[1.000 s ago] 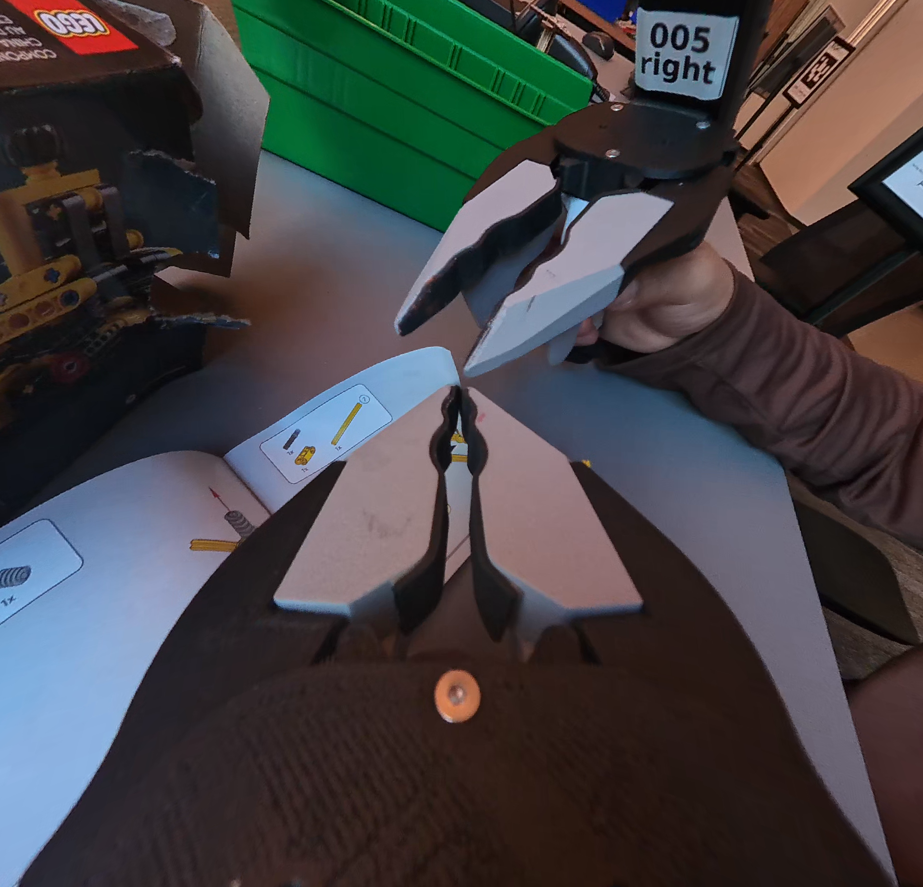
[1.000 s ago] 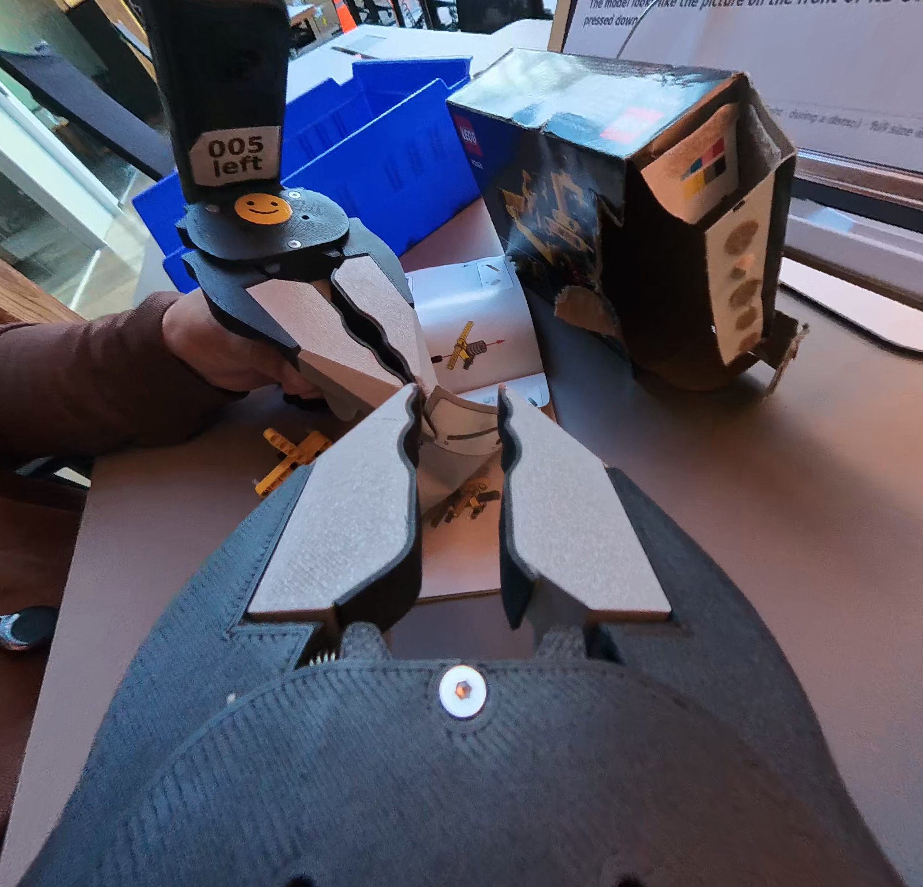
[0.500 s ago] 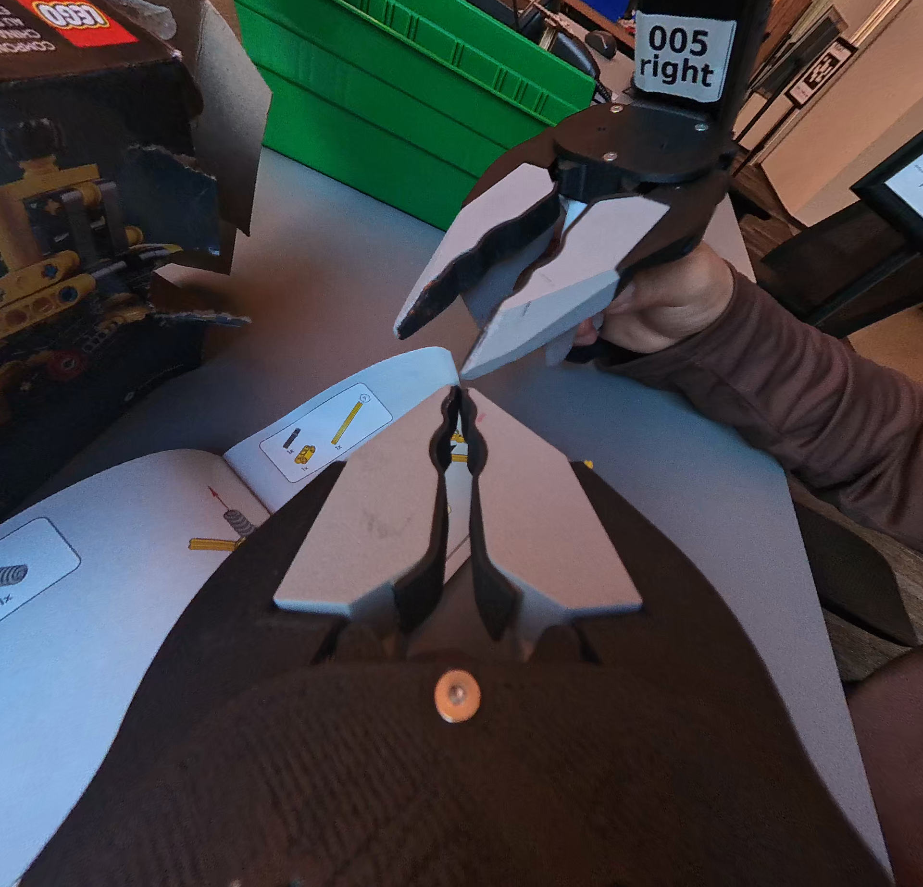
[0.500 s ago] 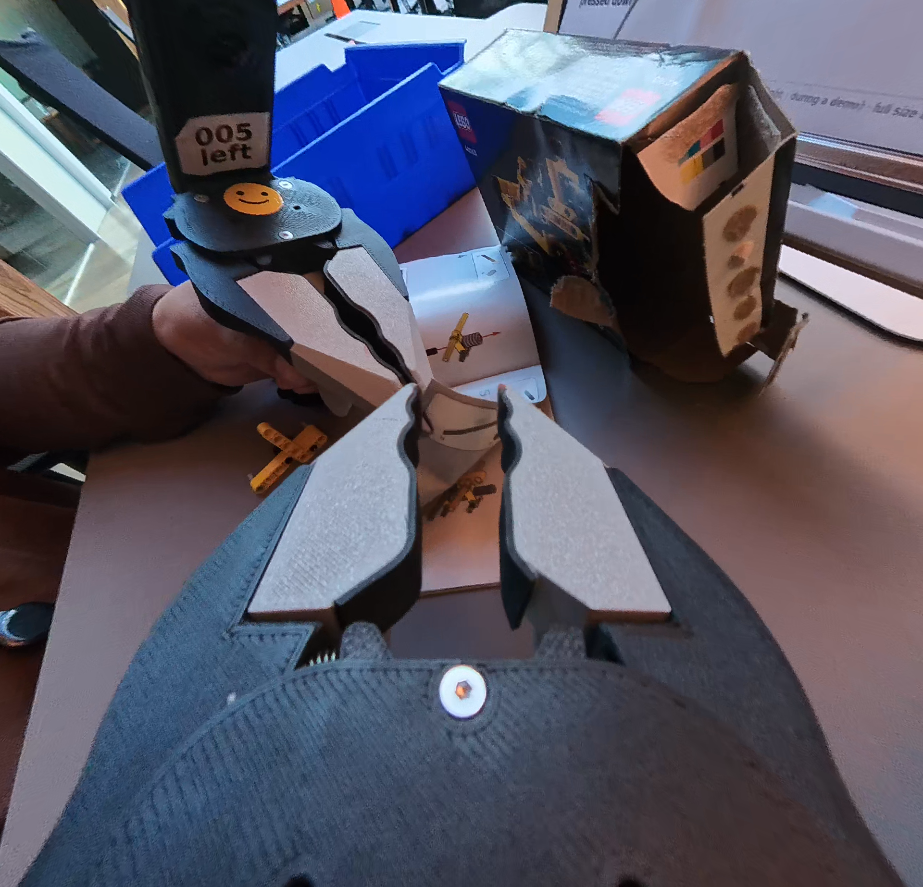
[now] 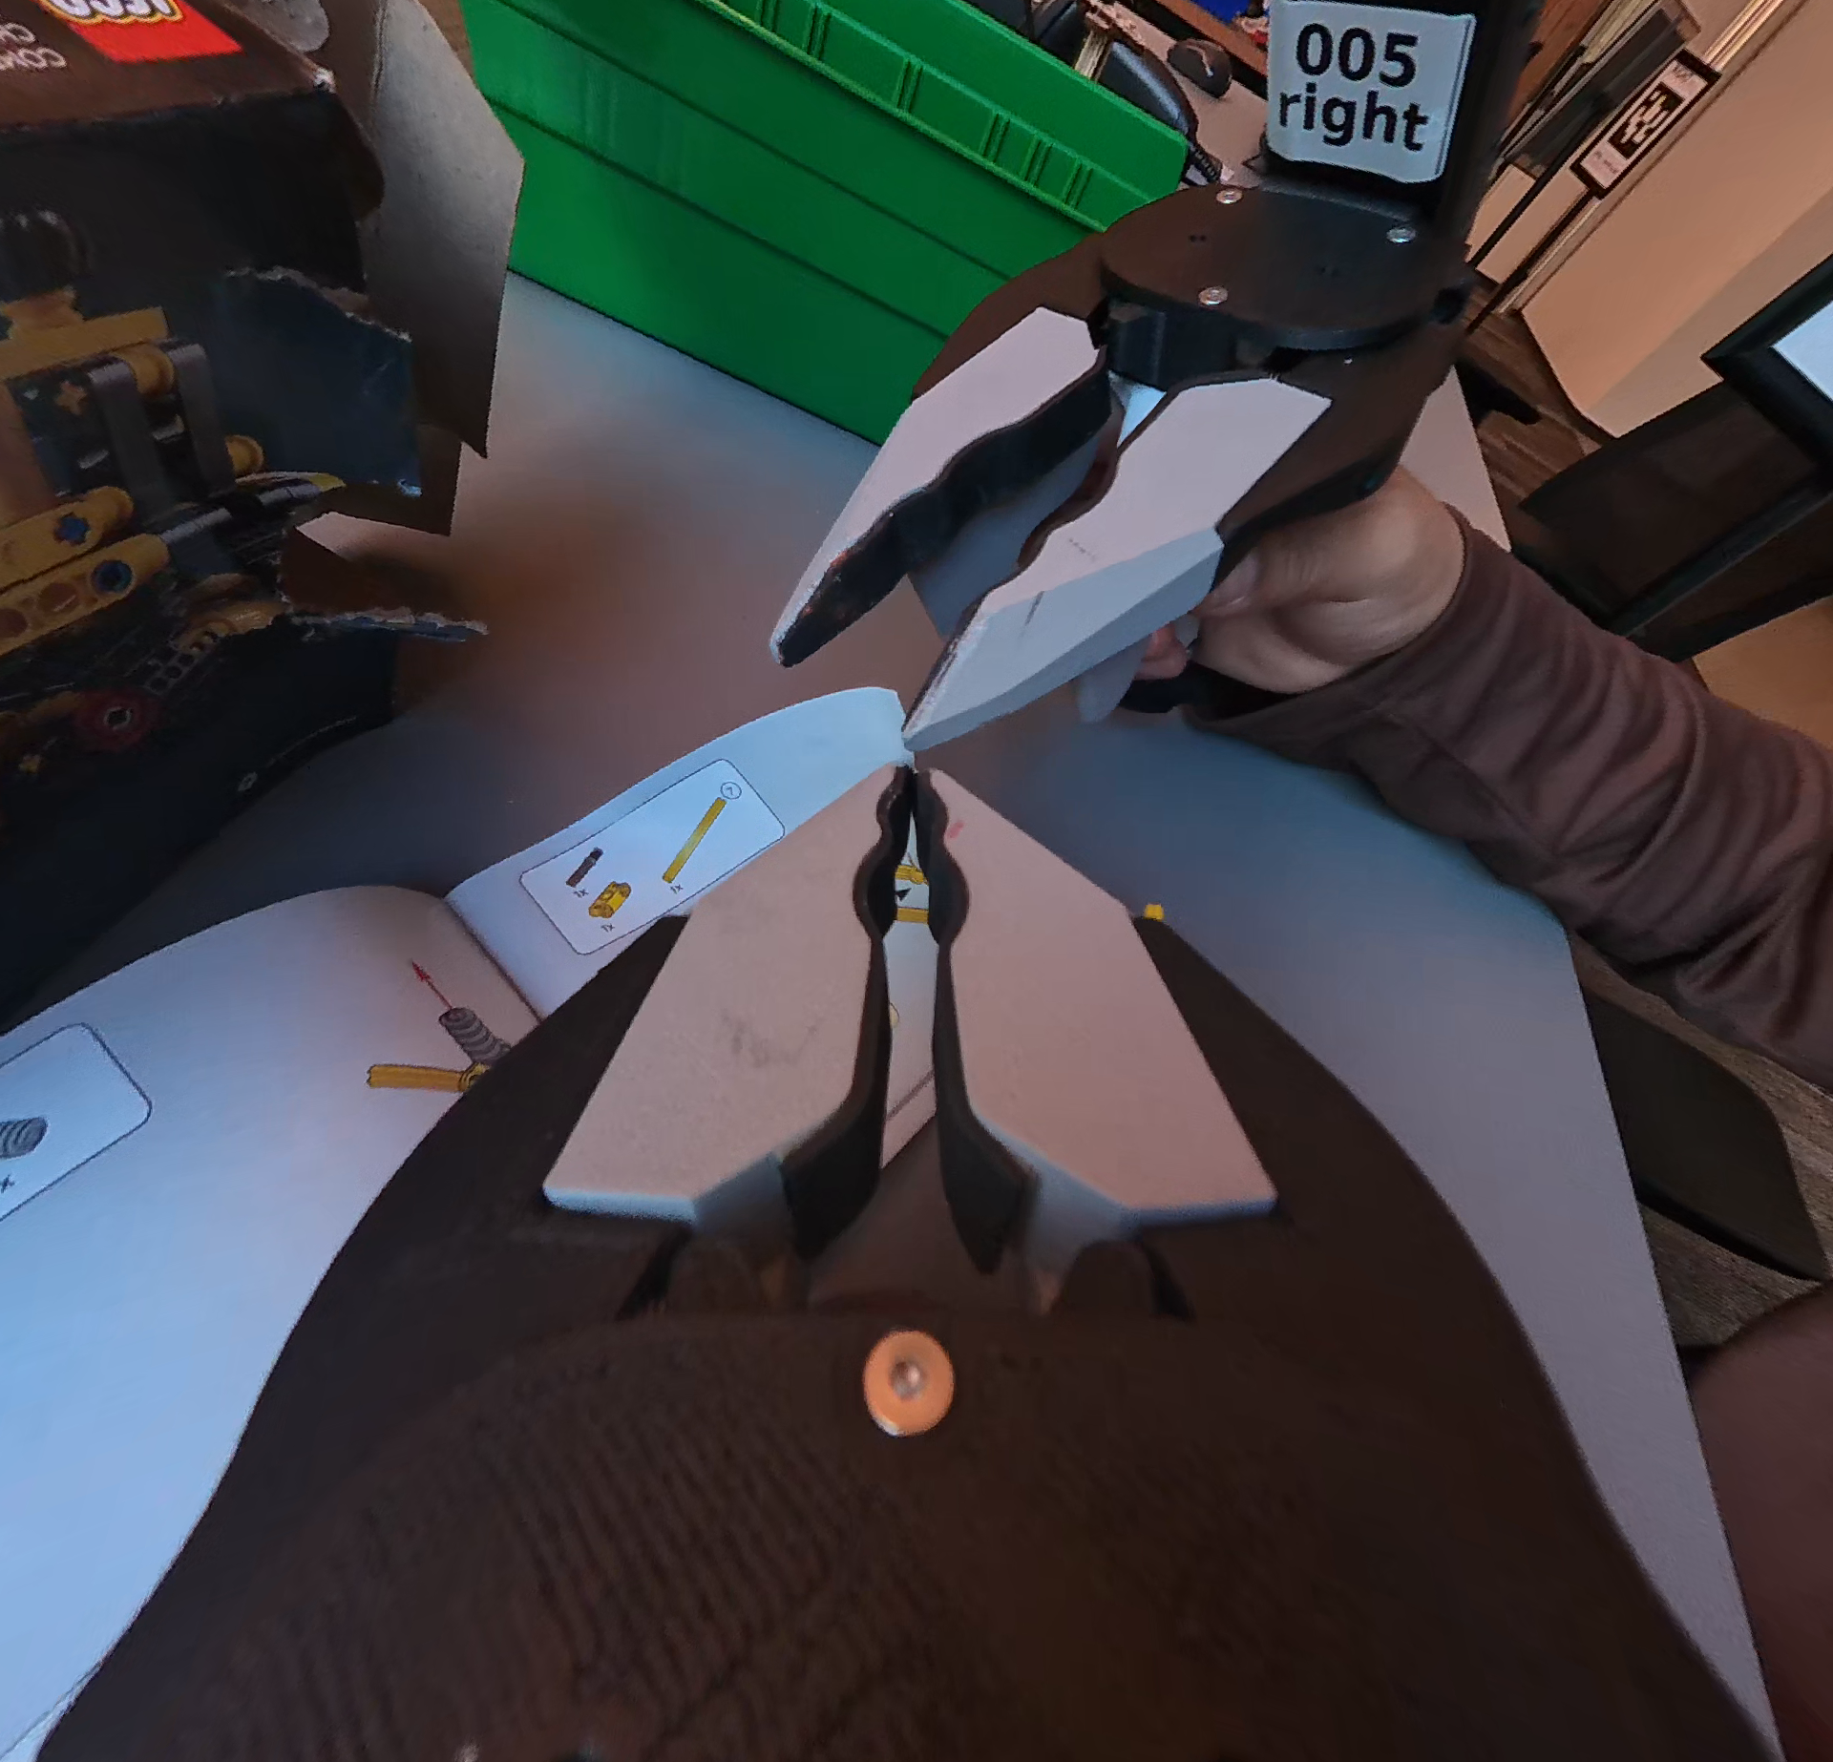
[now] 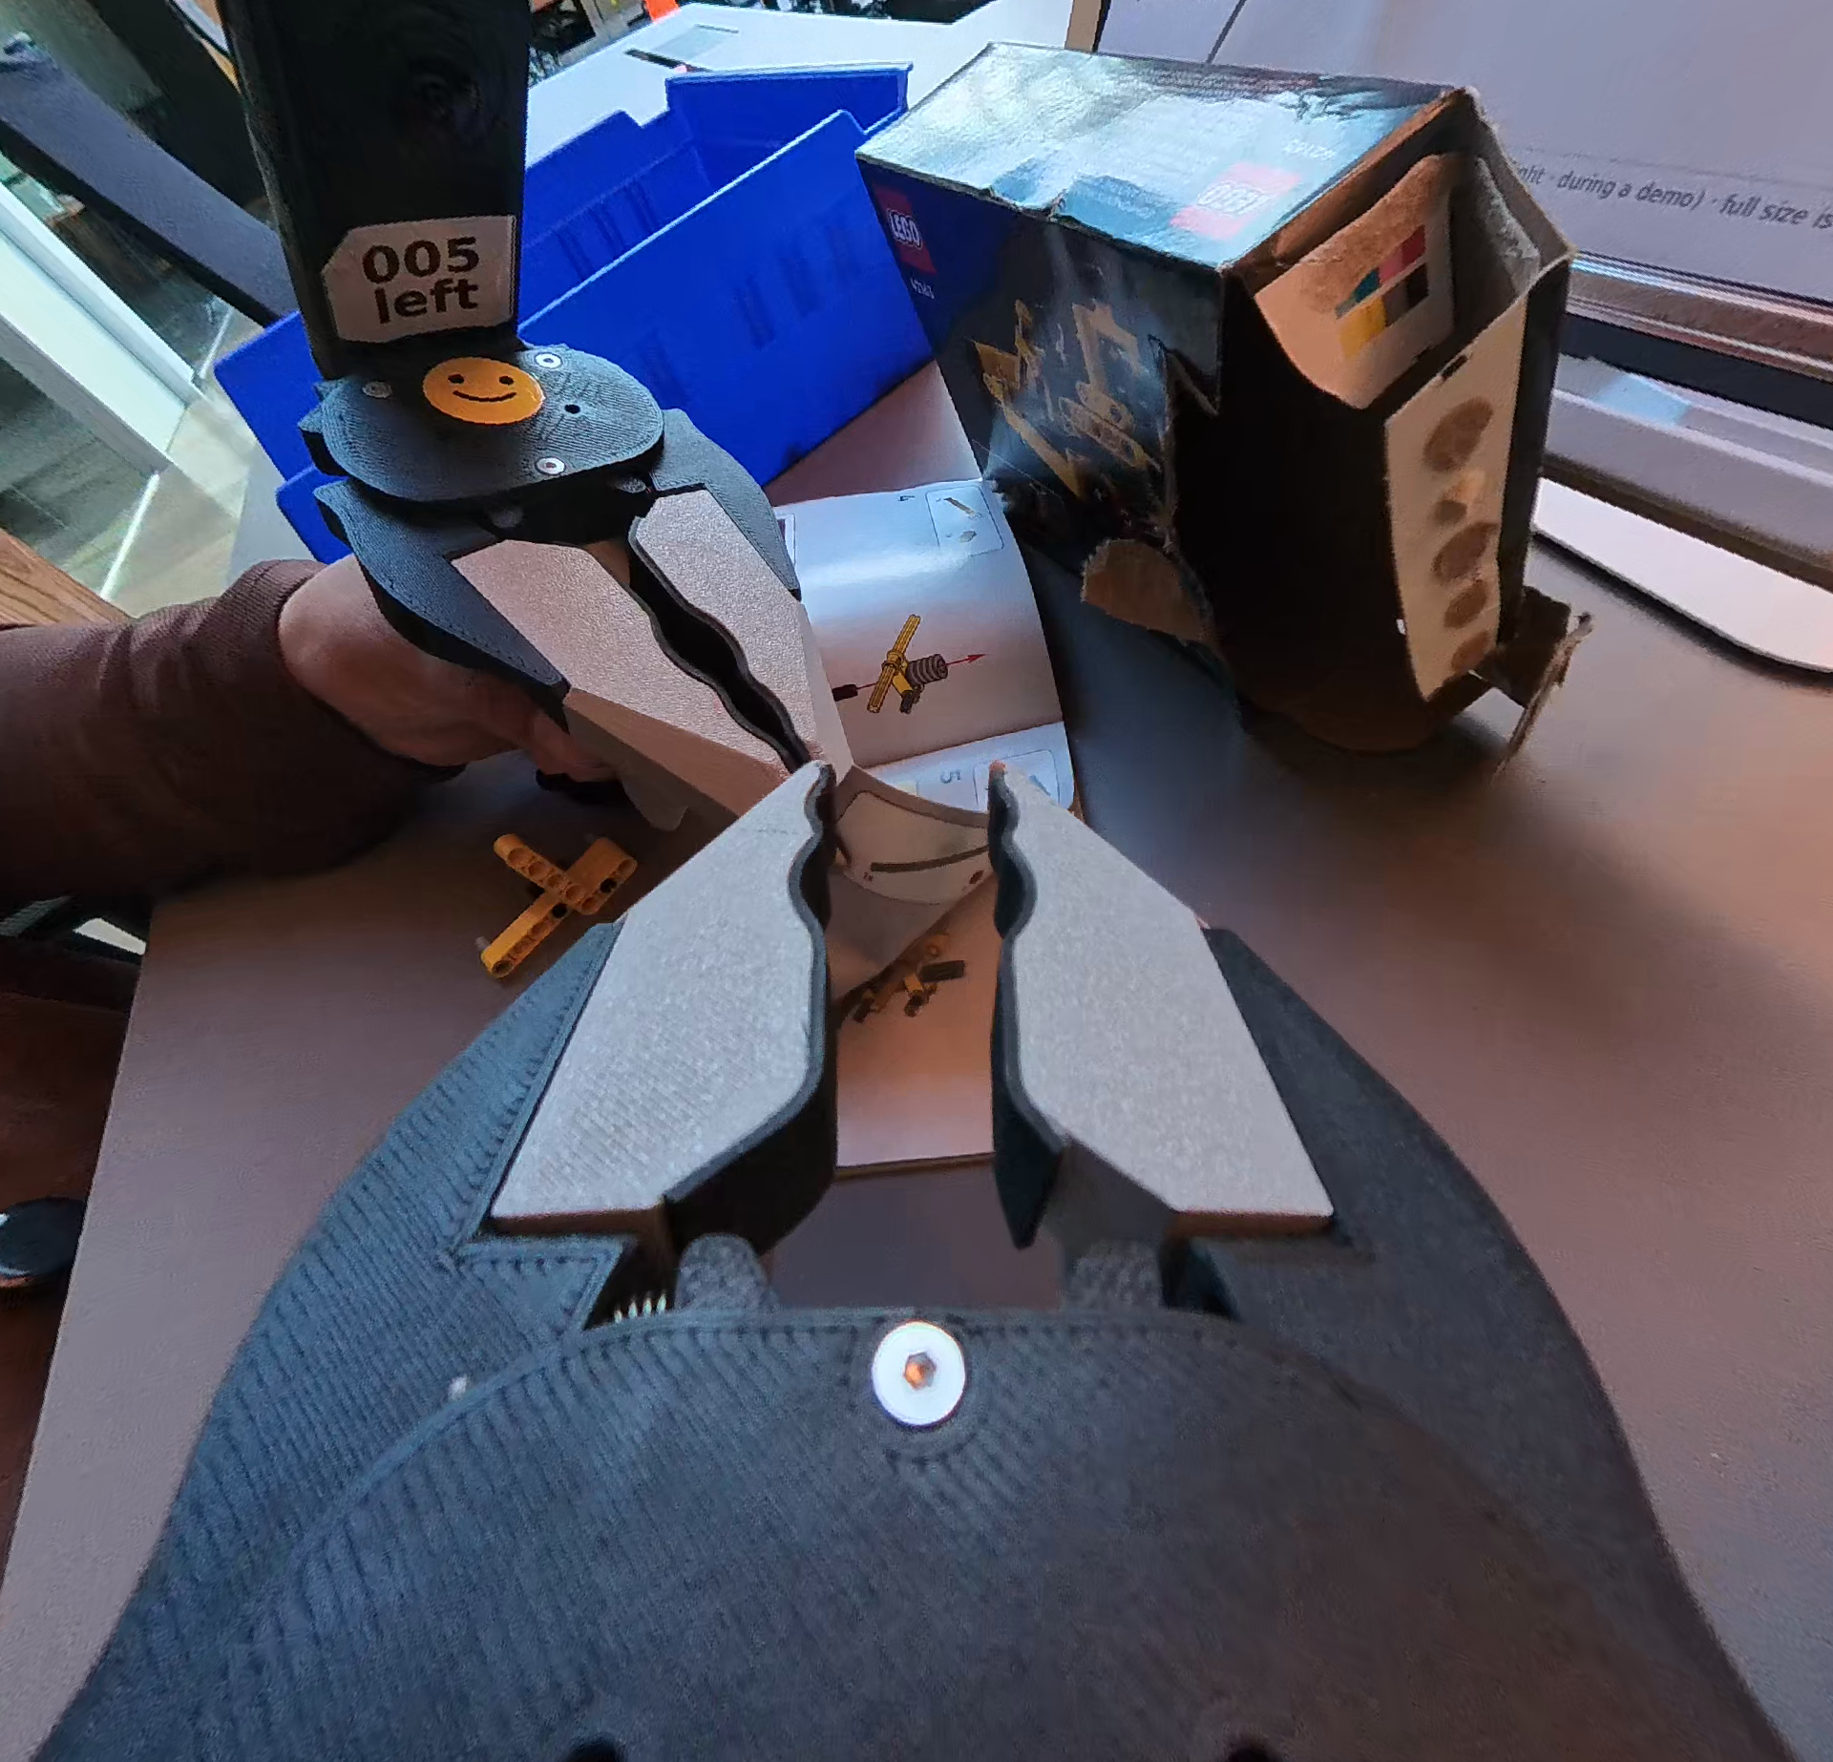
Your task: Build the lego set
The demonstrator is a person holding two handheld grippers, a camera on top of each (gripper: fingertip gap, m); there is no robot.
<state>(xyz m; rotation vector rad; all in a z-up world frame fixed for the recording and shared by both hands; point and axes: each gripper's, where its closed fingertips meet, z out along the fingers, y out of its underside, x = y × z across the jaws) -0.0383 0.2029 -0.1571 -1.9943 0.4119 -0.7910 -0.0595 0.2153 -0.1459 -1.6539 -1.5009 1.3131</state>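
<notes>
An open instruction booklet [image 5: 248, 1070] lies on the grey table; it also shows in the right wrist view [image 6: 922, 614]. My left gripper [image 5: 908, 780] is shut on the corner of one booklet page [image 5: 794, 752], which curls up off the booklet. In the right wrist view the left gripper [image 6: 808, 752] holds that curled page [image 6: 922, 827]. My right gripper [image 6: 908, 772] is open, its fingertips on either side of the lifted page edge; in the left wrist view the right gripper [image 5: 848, 698] has one tip touching the corner. A yellow lego assembly [image 6: 560, 886] lies on the table beside the booklet.
A torn lego box [image 6: 1240, 405] stands close behind the booklet, also at the left of the left wrist view [image 5: 149, 376]. A green bin [image 5: 794, 177] and a blue bin [image 6: 714, 276] stand at the table's far sides. A white board [image 6: 1488, 78] stands behind the box. My left and right fingertips are right by each other.
The right gripper has drifted slightly, so the scene shifts a little in its view. The left gripper still holds the page lifted. Nothing was gripped or released.
</notes>
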